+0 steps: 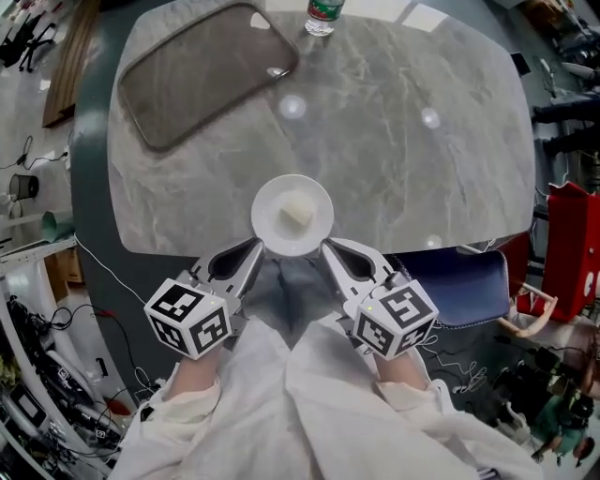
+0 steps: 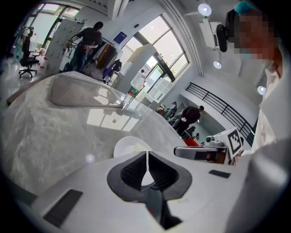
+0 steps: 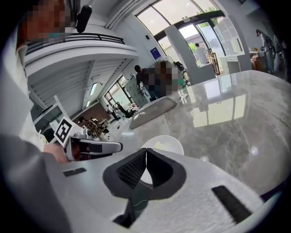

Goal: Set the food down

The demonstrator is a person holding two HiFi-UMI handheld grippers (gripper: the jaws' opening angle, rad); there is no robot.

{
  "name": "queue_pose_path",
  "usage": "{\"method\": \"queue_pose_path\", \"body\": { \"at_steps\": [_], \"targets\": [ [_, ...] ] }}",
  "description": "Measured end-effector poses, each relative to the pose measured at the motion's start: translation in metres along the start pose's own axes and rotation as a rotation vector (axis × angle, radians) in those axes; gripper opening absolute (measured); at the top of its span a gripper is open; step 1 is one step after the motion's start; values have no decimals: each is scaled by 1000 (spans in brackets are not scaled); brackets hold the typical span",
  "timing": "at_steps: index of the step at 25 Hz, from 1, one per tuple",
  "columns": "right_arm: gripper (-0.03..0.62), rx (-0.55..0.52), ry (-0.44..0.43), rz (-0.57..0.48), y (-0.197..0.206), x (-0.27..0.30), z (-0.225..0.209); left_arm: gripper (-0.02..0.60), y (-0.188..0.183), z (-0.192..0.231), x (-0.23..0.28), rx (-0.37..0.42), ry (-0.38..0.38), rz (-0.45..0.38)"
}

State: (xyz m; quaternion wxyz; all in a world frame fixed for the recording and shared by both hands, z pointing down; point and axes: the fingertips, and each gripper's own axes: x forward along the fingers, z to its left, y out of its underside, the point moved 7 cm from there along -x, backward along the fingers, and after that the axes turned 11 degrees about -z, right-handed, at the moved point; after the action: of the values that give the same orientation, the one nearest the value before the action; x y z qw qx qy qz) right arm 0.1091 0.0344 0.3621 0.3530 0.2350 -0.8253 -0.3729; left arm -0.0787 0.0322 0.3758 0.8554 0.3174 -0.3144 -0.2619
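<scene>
Your left tool and right tool are each pinched shut on the rim of the plate, one either side, likely to keep it level. The food sits mid-plate at the desk's near edge.

Table surface bare right of and beyond the plate; tray occupies the far left, bottle stands at far edge.

Grey tray near water bottle
</scene>
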Motion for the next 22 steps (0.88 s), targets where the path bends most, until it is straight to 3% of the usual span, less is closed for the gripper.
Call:
{"method": "queue_pose_path", "body": {
  "at_steps": [14,22],
  "targets": [
    [3,17,63,58,23,10,-16,25,22,18,18,-54,-19,59],
    [3,16,35,92,37,21,-11,25,33,24,21,-71,-39,82]
  ]
}}
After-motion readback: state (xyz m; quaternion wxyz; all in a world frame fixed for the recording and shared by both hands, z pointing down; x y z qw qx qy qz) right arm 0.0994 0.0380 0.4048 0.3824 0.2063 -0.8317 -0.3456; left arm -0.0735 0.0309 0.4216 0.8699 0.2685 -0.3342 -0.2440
